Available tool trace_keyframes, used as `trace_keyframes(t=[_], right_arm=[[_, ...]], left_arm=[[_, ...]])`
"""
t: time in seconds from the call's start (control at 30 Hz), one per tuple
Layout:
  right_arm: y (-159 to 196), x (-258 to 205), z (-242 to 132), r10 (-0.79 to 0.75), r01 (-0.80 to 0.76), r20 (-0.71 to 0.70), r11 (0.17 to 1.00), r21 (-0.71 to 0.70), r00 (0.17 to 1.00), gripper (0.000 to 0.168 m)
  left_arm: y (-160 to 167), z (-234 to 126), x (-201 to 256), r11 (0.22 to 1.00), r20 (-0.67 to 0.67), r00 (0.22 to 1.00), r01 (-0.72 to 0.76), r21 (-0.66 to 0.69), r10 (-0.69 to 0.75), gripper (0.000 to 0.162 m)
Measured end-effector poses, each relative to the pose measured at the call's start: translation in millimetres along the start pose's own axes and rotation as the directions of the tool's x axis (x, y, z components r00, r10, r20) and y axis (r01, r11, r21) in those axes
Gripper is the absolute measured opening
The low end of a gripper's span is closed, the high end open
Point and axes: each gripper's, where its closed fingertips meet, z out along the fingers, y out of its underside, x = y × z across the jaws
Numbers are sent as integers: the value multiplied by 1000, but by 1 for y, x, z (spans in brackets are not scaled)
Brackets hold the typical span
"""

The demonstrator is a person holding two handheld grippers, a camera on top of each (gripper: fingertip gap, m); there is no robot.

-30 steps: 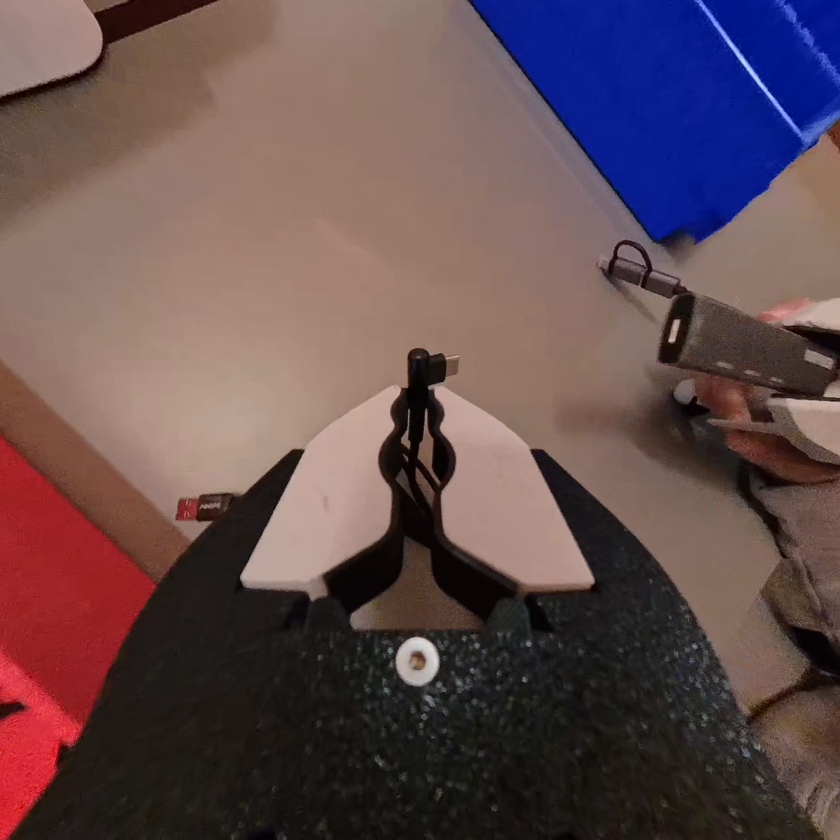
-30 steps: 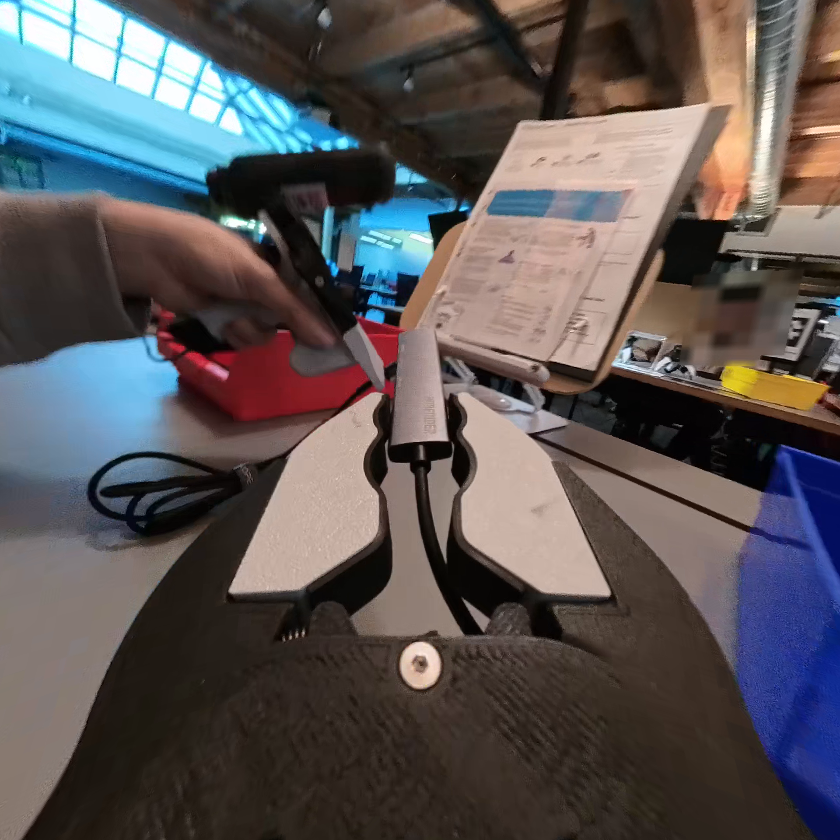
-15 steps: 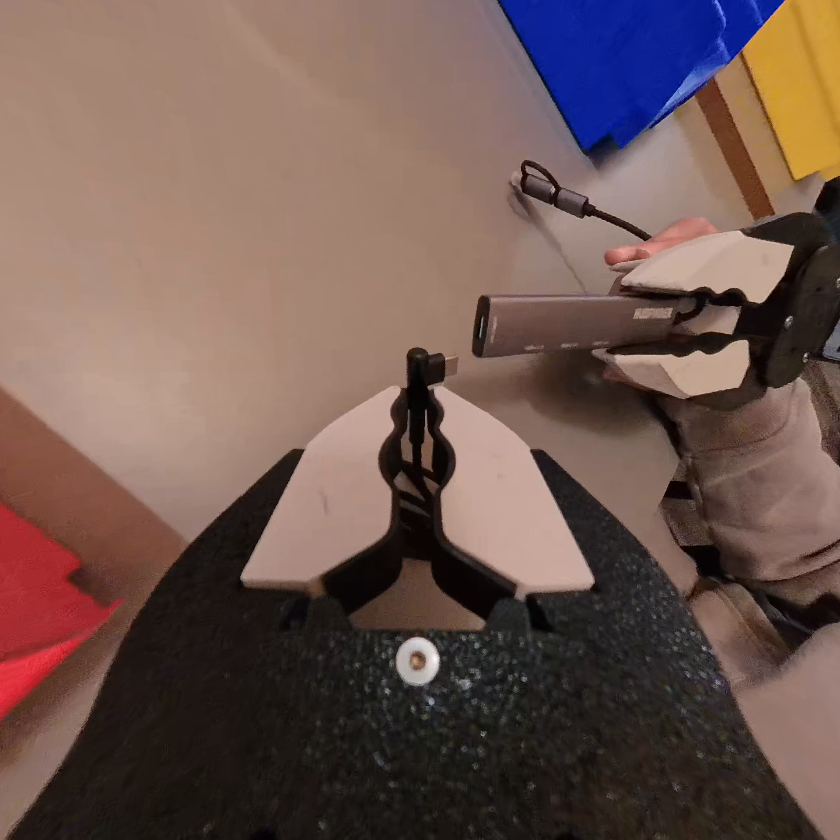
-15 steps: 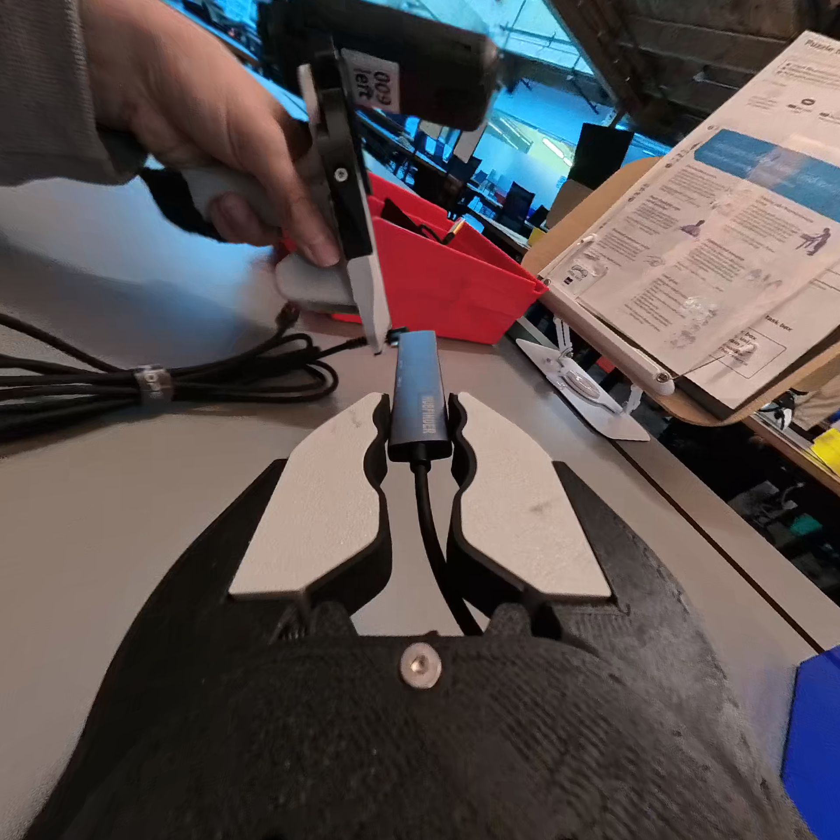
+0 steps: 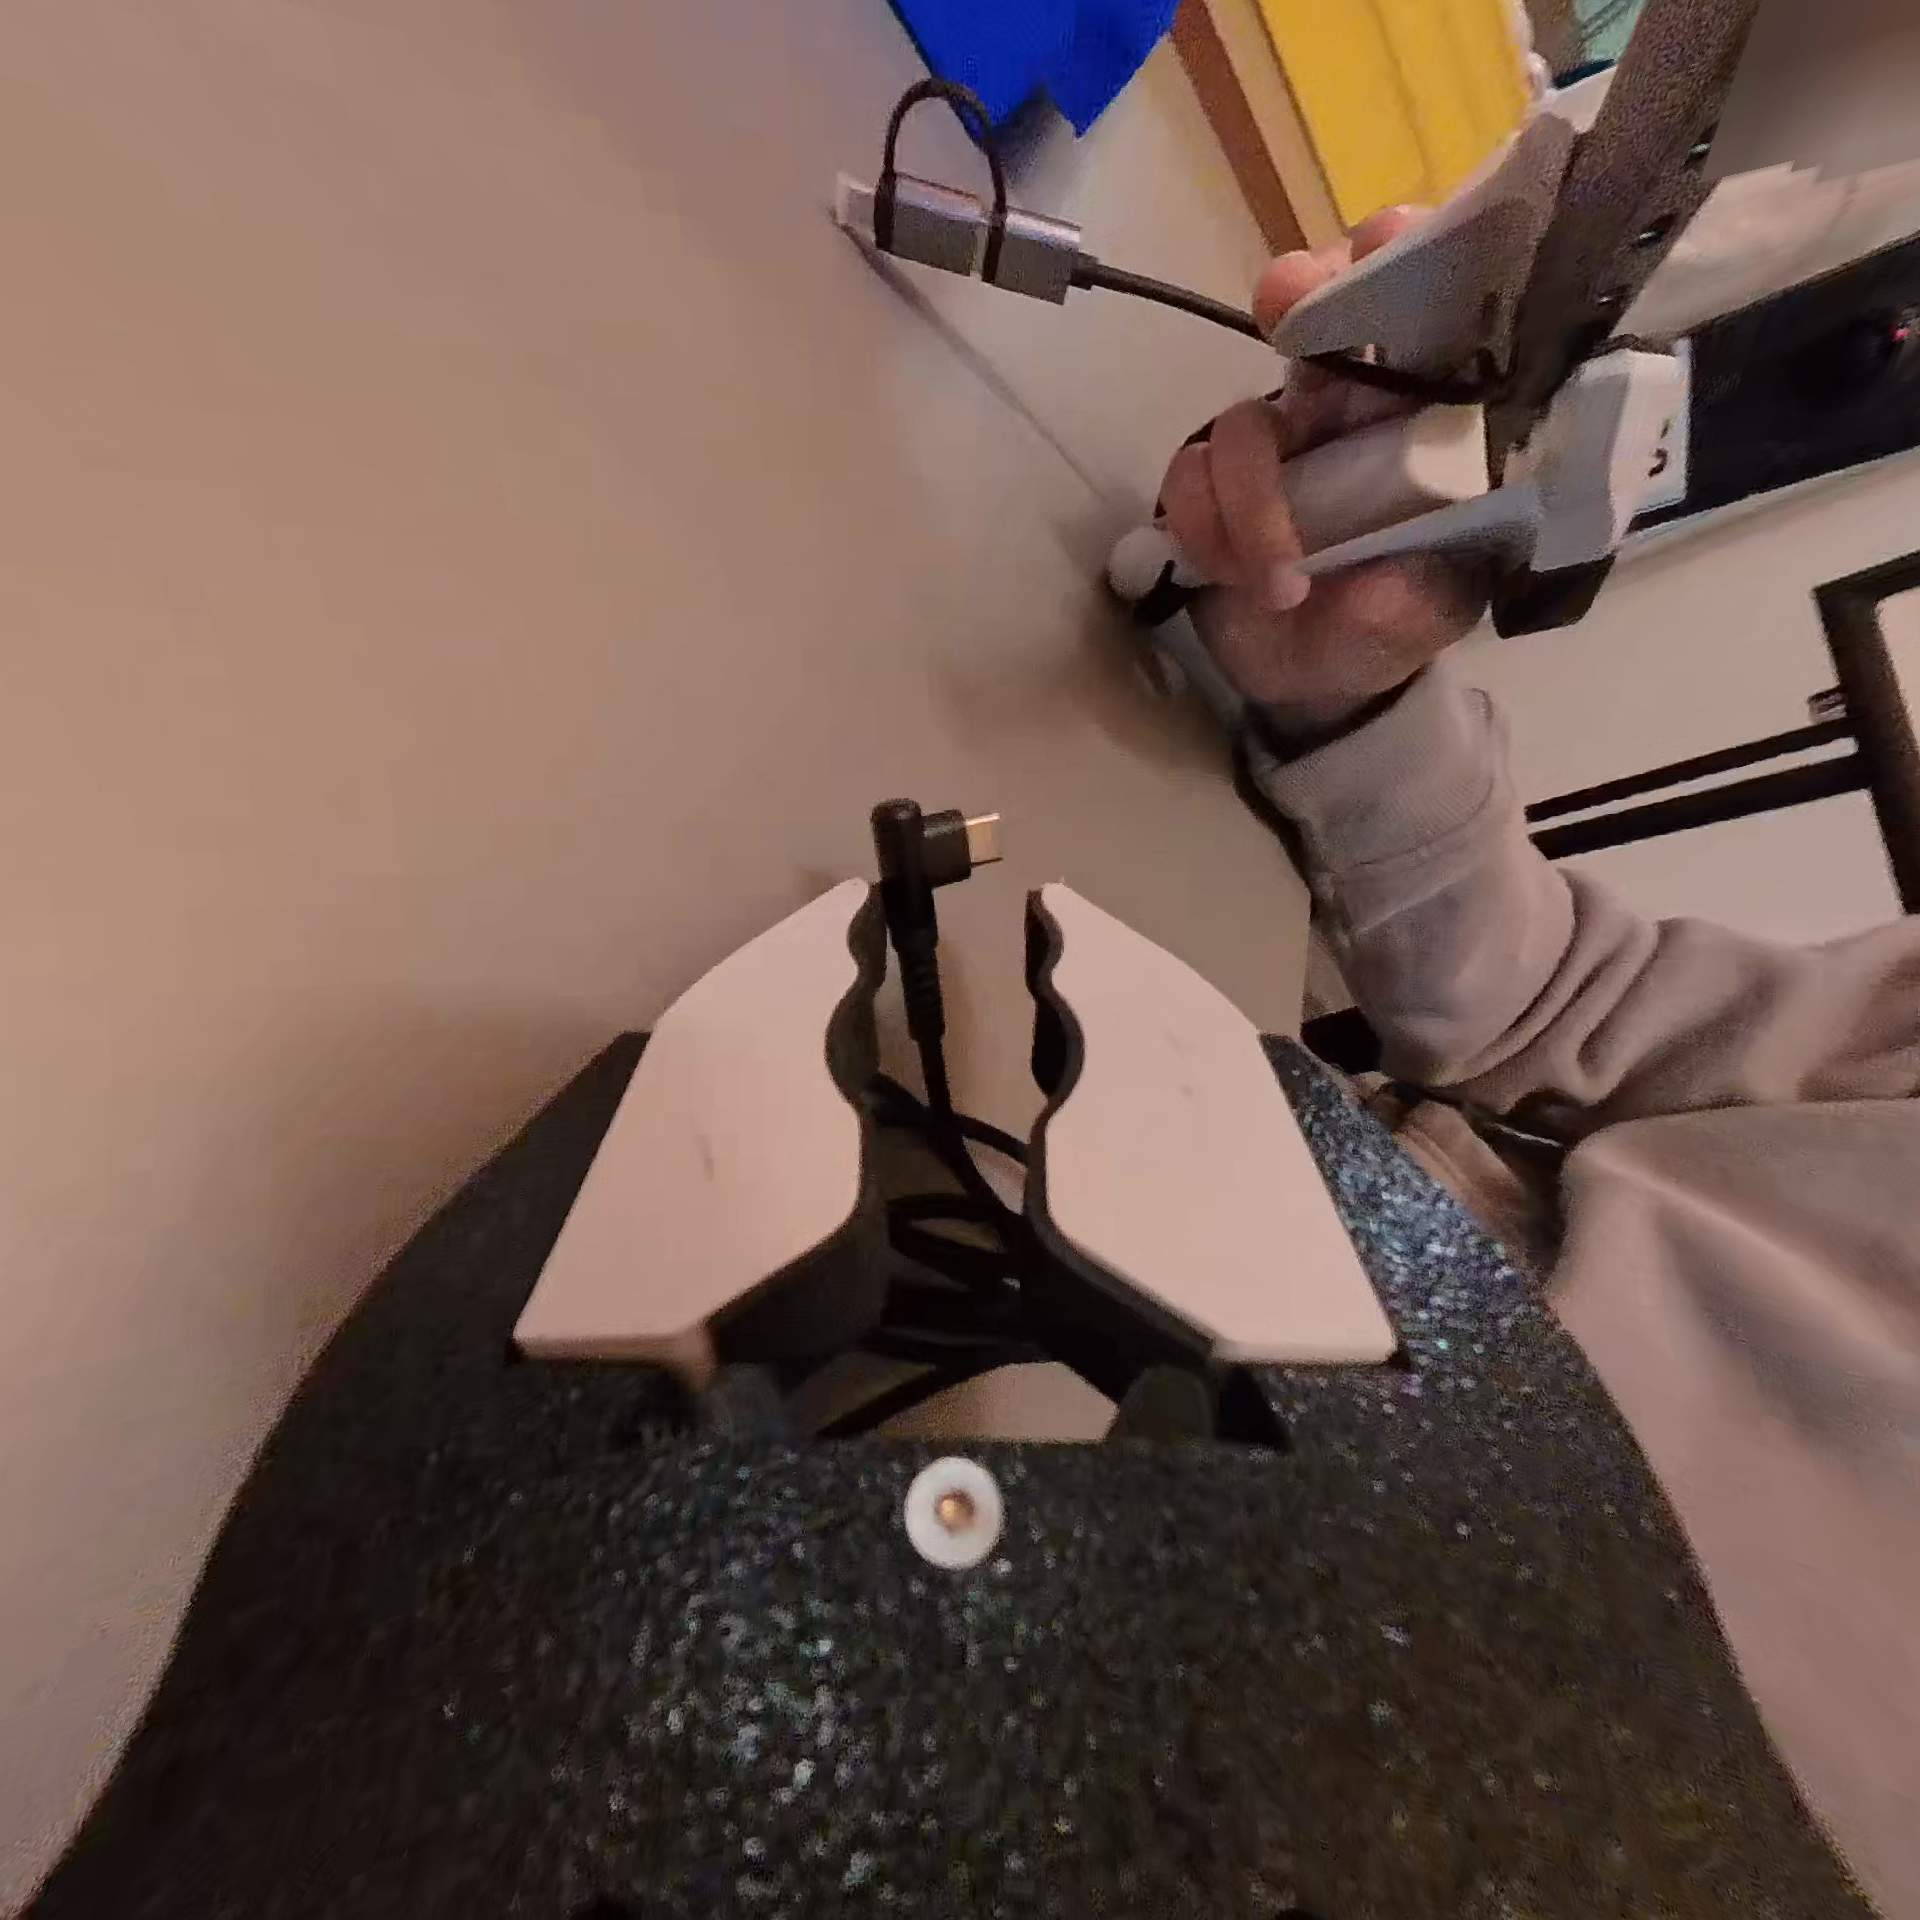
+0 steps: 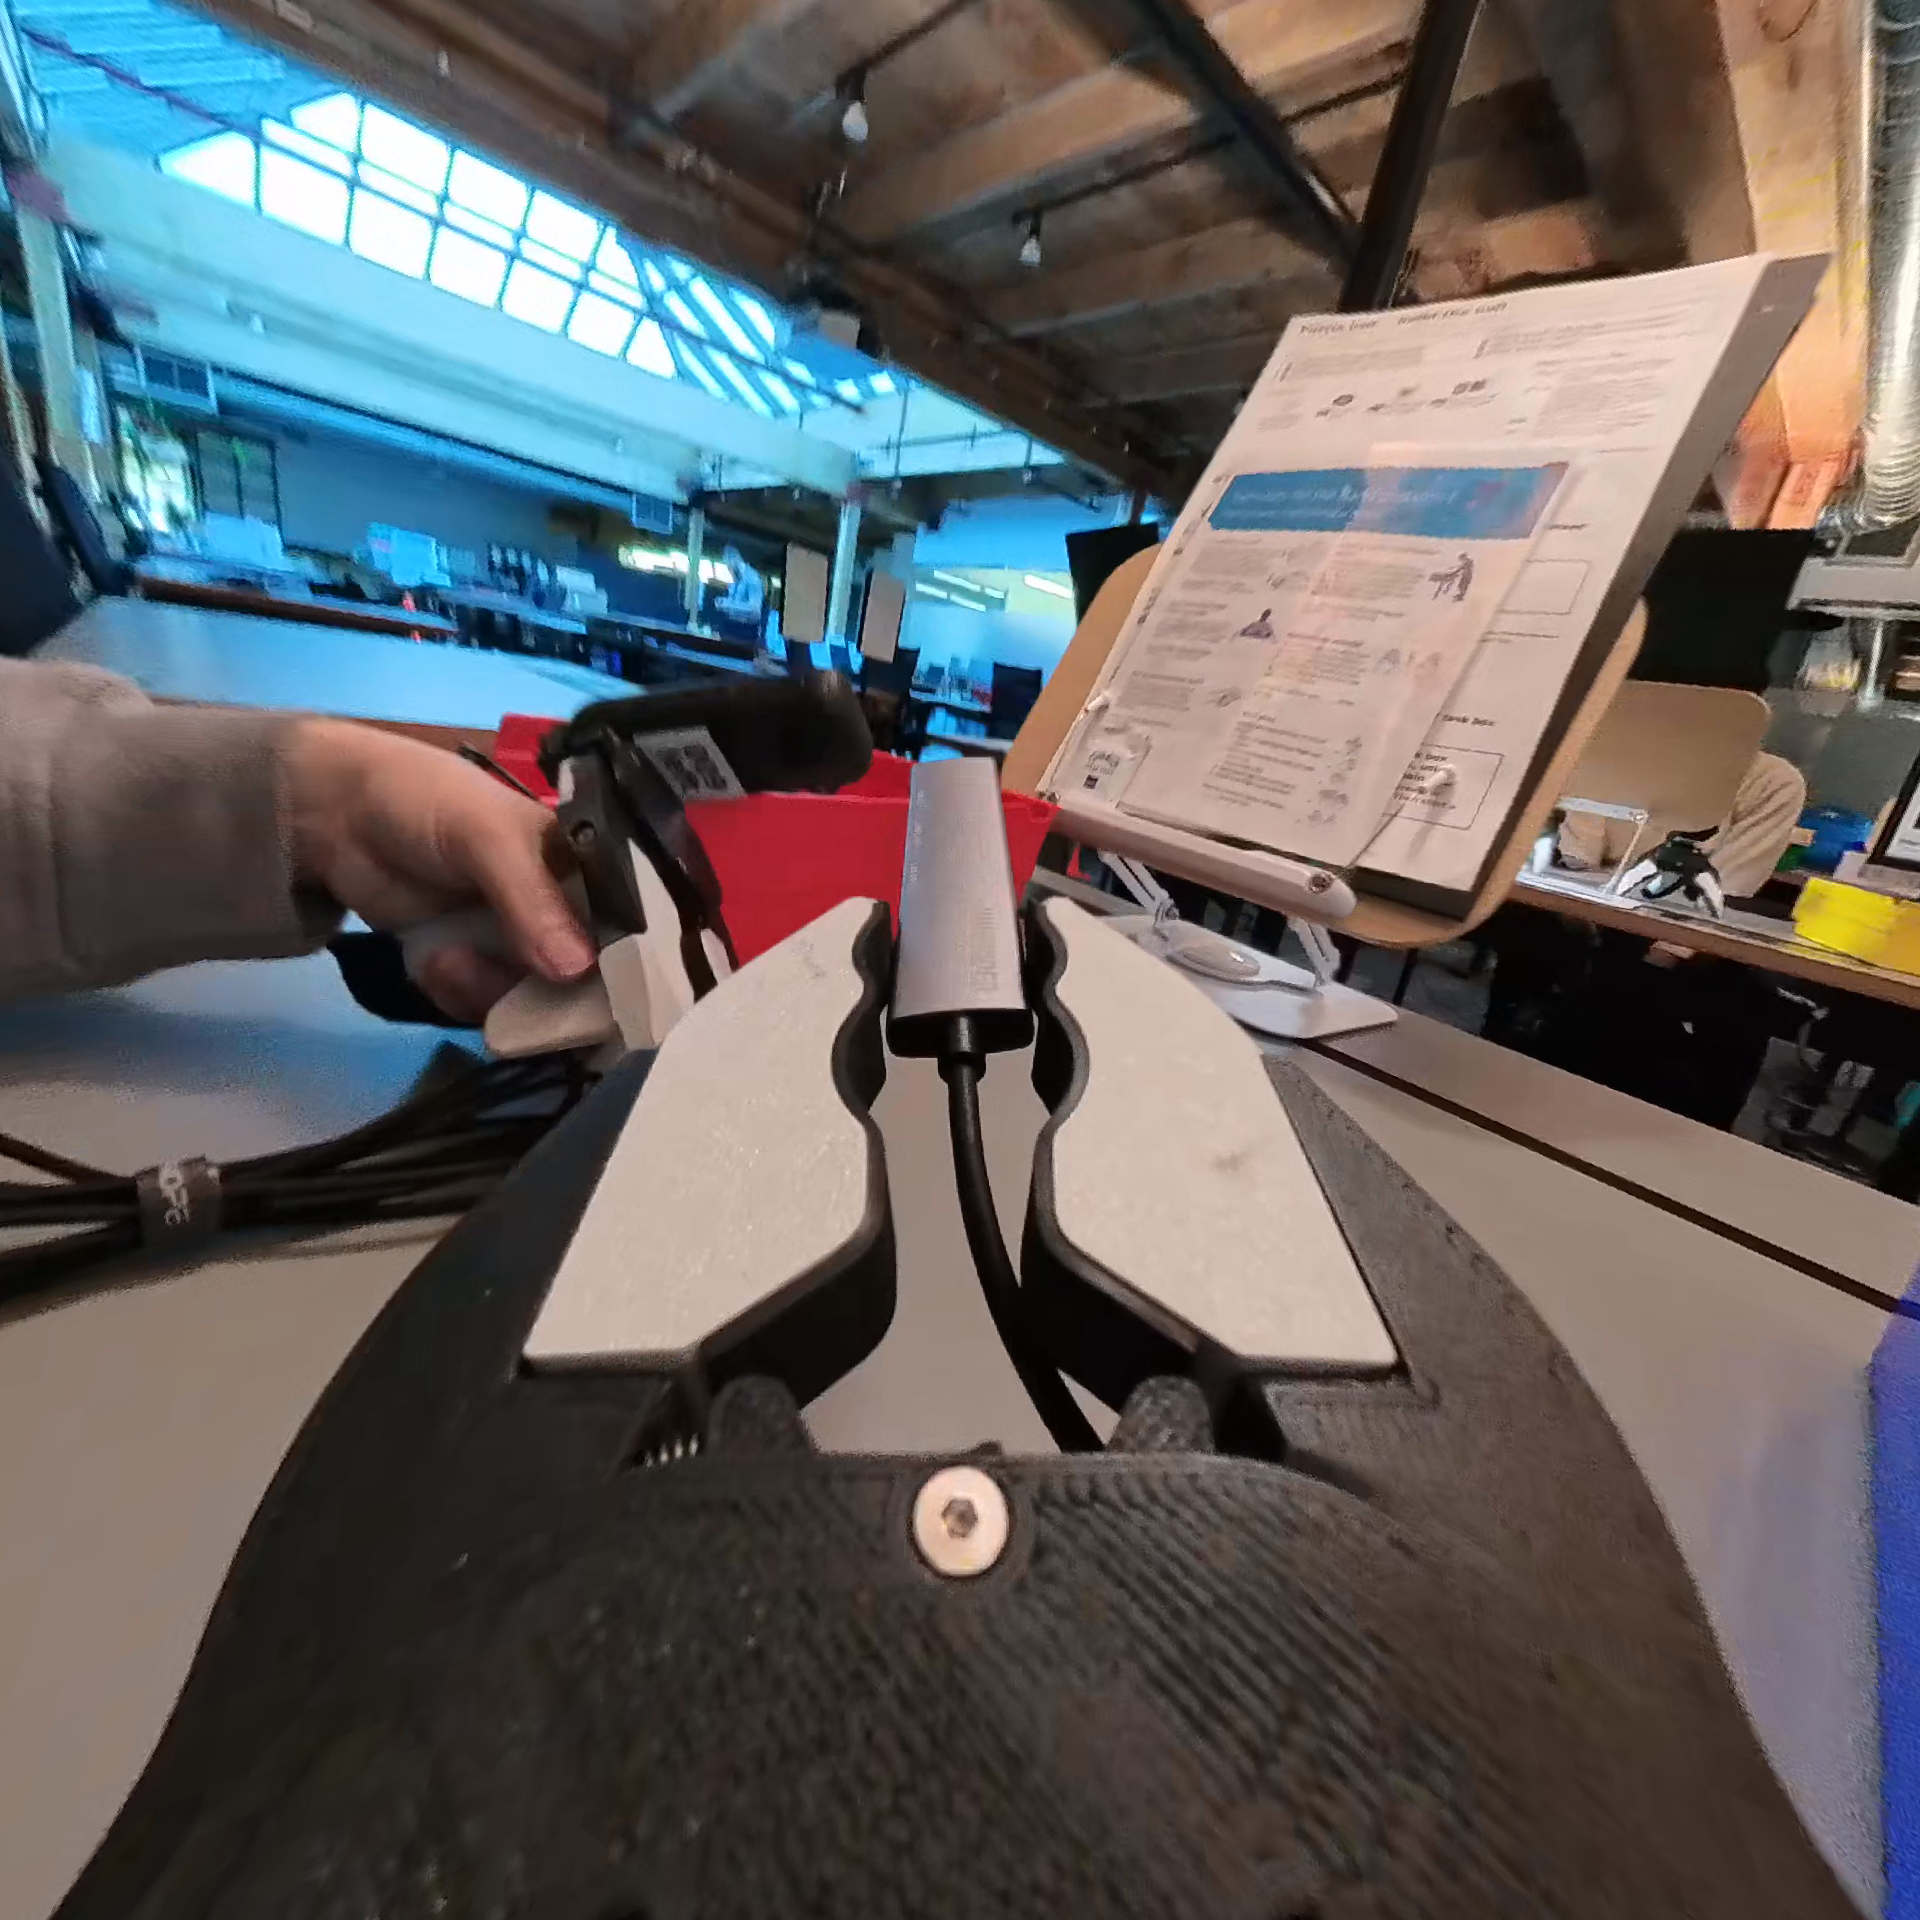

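Observation:
My left gripper (image 5: 948, 894) is open just above the grey table (image 5: 416, 520). A black cable with a right-angle plug (image 5: 920, 847) stands between the jaws and leans on the left finger (image 5: 727, 1122), with its metal tip pointing right. My right gripper (image 6: 961, 914) is shut on a slim grey hub (image 6: 956, 883), whose black lead (image 6: 977, 1174) runs back between the jaws. In the left wrist view the right gripper (image 5: 1455, 260) is at the upper right in a hand. The lead's grey plug end (image 5: 977, 234) lies on the table.
A tied bundle of black cable (image 6: 177, 1195) lies at the left of the table. A red bin (image 6: 810, 852) stands behind the hub. A paper stand (image 6: 1403, 623) is at the back right. A blue bin (image 6: 1896, 1558) is at the right edge, and a yellow bin (image 5: 1382, 94) lies beyond the table. Spacing between my two grippers at the tips: around 15 cm.
My left gripper has opened and let go of the cable plug, which now leans on the left finger. The right gripper has drawn the hub away from the plug and tilted up.

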Motion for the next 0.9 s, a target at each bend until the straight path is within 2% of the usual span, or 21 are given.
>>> trace_keyframes(t=[0.13,0.33,0.4,0.5,0.57,0.63,0.7,0.77,0.83,0.9], right_arm=[[-5,6,-4,66,-67,7,997,42,998,24],[-8,10,-8,99,-100,14,992,80,995,24],[-10,12,-9,117,-118,15,989,92,993,24],[-11,13,-10,136,-137,19,984,112,991,24],[-12,14,-11,145,-147,24,982,119,989,24],[-14,16,-13,157,-159,23,977,139,987,24],[-17,16,-17,172,-176,40,970,165,984,24],[-19,20,-20,199,-201,32,961,188,979,24],[-19,23,-21,215,-214,20,956,199,977,24],[-19,21,-21,204,-205,27,959,195,979,24]], left_arm=[[5,2,10,999,-71,997,15,-47,-18,26],[-2,3,39,991,-288,955,105,80,-77,33],[-4,5,43,982,-359,927,156,106,-108,22],[-9,9,42,976,-370,922,174,133,-114,21],[-12,13,40,985,-329,942,110,132,-61,25],[-10,18,34,996,-247,968,-22,89,44,26],[-9,21,31,986,-199,966,-168,17,168,37],[-11,22,28,960,-179,949,-275,-61,260,40],[-17,22,25,941,-188,938,-317,-117,292,44],[-20,22,22,941,-233,944,-281,-187,236,44]])
